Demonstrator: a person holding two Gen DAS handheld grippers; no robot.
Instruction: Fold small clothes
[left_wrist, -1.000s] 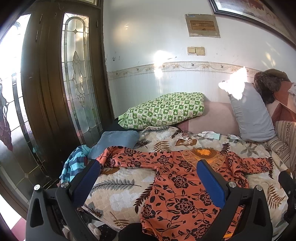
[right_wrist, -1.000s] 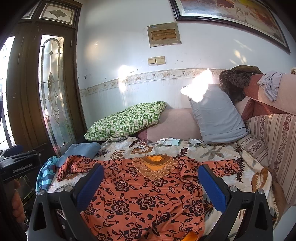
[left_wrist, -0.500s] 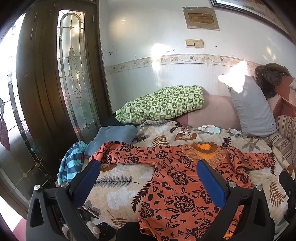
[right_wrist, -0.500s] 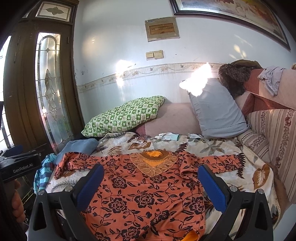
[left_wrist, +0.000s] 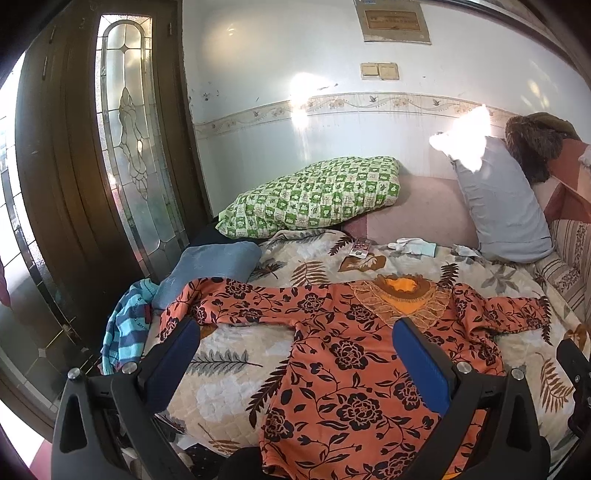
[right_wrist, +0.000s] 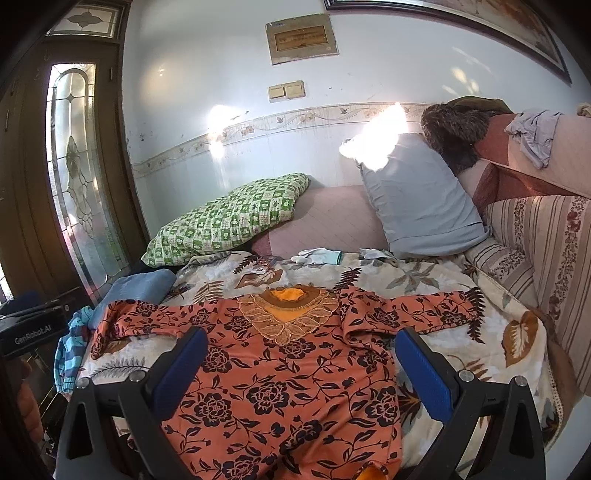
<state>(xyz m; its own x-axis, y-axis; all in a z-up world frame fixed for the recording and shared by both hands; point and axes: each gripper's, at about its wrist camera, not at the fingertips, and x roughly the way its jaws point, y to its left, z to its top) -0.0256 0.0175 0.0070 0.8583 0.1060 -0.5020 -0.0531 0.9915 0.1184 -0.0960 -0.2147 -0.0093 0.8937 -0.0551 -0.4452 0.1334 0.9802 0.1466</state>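
Both claws, left claw and right claw, spread wide above the orange flowery shirt; left claw's black body reads "GenRobot.AI"

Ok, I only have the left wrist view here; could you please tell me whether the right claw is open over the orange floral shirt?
Observer: Yes, the right claw is open and empty, poised above the orange black-flowered long-sleeved shirt.
Operator: Thank you. Is any other clothing up on the sofa beyond my right edge?
Observer: Yes, a crumpled grey cloth hangs over the pink-and-brown sofa backrest.
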